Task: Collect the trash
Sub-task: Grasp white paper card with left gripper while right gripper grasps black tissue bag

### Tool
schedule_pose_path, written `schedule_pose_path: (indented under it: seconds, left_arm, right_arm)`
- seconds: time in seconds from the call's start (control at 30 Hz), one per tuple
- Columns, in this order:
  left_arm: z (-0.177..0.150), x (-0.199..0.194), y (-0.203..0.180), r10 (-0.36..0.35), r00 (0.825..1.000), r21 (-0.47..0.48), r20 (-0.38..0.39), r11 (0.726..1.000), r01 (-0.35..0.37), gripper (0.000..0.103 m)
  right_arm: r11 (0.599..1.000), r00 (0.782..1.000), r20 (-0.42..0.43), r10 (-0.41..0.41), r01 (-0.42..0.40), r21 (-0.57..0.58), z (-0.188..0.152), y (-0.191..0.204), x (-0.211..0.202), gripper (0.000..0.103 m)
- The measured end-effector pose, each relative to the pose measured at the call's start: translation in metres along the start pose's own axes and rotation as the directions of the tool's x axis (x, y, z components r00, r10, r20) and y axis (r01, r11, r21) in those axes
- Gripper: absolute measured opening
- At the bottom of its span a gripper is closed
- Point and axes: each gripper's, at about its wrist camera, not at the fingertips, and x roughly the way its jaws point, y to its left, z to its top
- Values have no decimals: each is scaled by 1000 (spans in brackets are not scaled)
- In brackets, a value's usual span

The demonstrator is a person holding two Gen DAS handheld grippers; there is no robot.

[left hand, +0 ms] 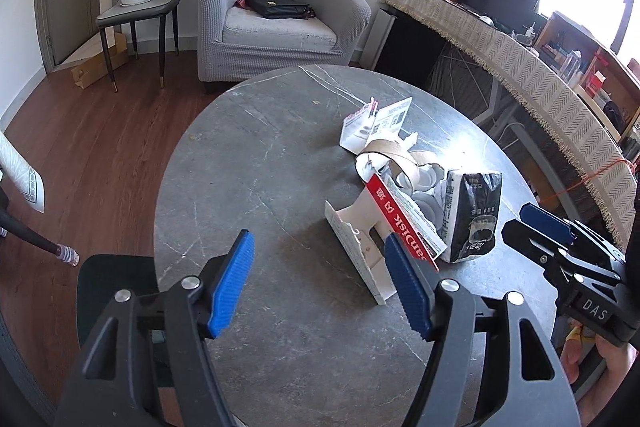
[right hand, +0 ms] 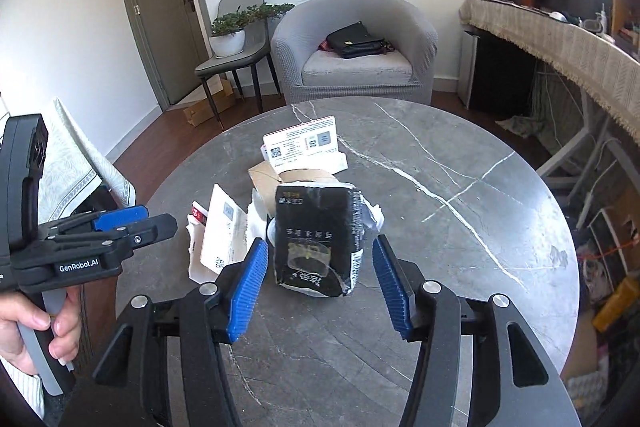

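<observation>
Lying in a loose heap right of centre on the round grey table [left hand: 248,163], the trash is all paper and card: a black-and-white crumpled packet [right hand: 316,239], a red-edged card package [left hand: 404,227], a brown tape roll core [left hand: 394,153] and white printed cards [right hand: 308,143]. Everything looks light, thin and easily crushed, likely to slide on the smooth stone. The packet's flat sides seem the best hold.

The right gripper [right hand: 320,287] stands with jaws apart either side of the packet, pads not touching it. The left gripper [left hand: 320,287] is also spread wide and empty, low in its frame beside the card package.

What lies under the heap is hidden, and no bin shows.
</observation>
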Motion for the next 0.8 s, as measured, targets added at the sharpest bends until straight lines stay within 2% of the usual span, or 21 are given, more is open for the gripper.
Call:
schedule_pose_path:
  seconds: [0.17, 0.33, 0.4, 0.53, 0.6, 0.7, 0.8]
  left_arm:
    - [0, 19, -13, 23, 999, -1, -35, 1000, -23, 70]
    - [4, 30, -15, 12, 999, -47, -41, 999, -14, 63]
    - [7, 35, -14, 14, 999, -70, -50, 997, -17, 55]
    - [11, 43, -8, 6, 998, -123, -57, 992, -13, 47]
    - [13, 44, -7, 10, 998, -128, -59, 992, -17, 31]
    - [13, 45, -6, 11, 998, -128, -65, 992, -19, 18]
    - [13, 43, -8, 20, 998, -110, -61, 994, -26, 11]
  right_arm:
    - [998, 1000, -6, 18, -17, 53, -5, -15, 2, 56]
    - [997, 999, -7, 37, -37, 62, -4, -20, 4, 57]
    - [996, 998, -7, 59, -58, 73, -4, -22, 6, 57]
    - [993, 996, -13, 90, -88, 79, -5, -22, 10, 67]
    - [995, 996, -22, 85, -84, 62, -6, -18, 12, 68]
    - [997, 997, -28, 72, -71, 37, -6, -13, 14, 70]
    - [997, 997, -28, 70, -69, 34, -6, -9, 15, 71]
